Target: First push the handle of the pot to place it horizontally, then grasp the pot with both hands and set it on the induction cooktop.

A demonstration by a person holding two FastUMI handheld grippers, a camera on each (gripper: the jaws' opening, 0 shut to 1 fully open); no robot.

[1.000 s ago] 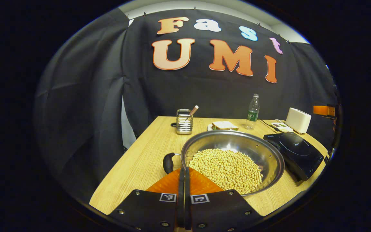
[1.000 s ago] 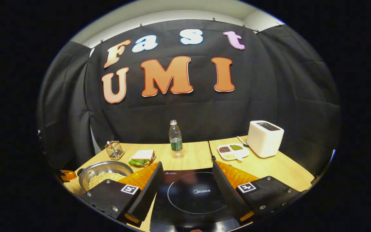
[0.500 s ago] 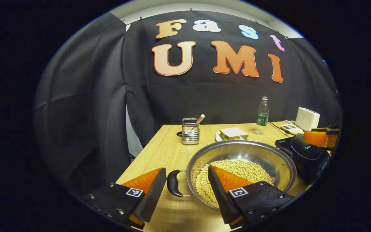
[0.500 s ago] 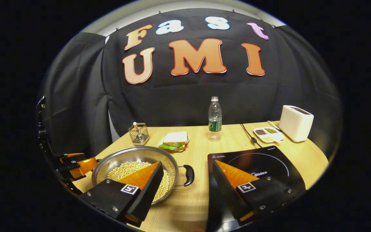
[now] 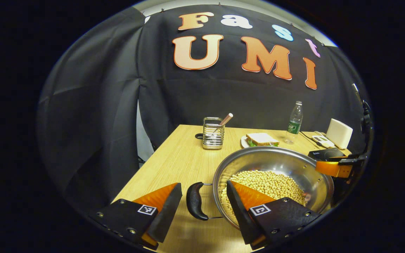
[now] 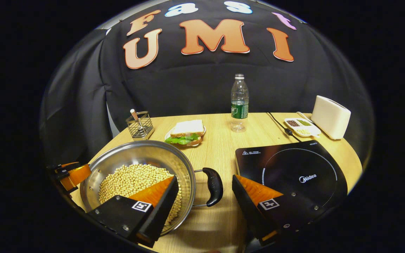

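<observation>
Left gripper view, item one: pot (image 5: 276, 175), a wide, shallow steel pan sitting on the wooden surface (image 5: 178, 165), with the induction cooktop (image 5: 325, 153) lying just beyond its far rim. Contents: a deep layer of loose soybeans (image 5: 269, 184), covering the bottom. Left gripper (image 5: 202, 207) is hovering with its fingers spread wide, straddling the dark loop handle (image 5: 195, 205) without touching it.

Right gripper view, same item: pot (image 6: 139, 172) is lying to the left of the induction cooktop (image 6: 294, 172), apart from it. Right gripper (image 6: 204, 198) is likewise hanging with fingers apart, bracketing the opposite loop handle (image 6: 213, 186); no contact is showing.

Handling notes, as judgement:
- Rigid metal body, likely heavy-ish with this load of beans.
- Polished wall probably slippery; the rim is a poor place to pinch.
- Dark handle grips are offering the best hold, one per gripper, each pinched across its middle.
- Beans are loose and will be rolling or spilling if the pot is tilting; lifting both sides level matters.
- Both handles appear to be lying roughly flat already.
</observation>
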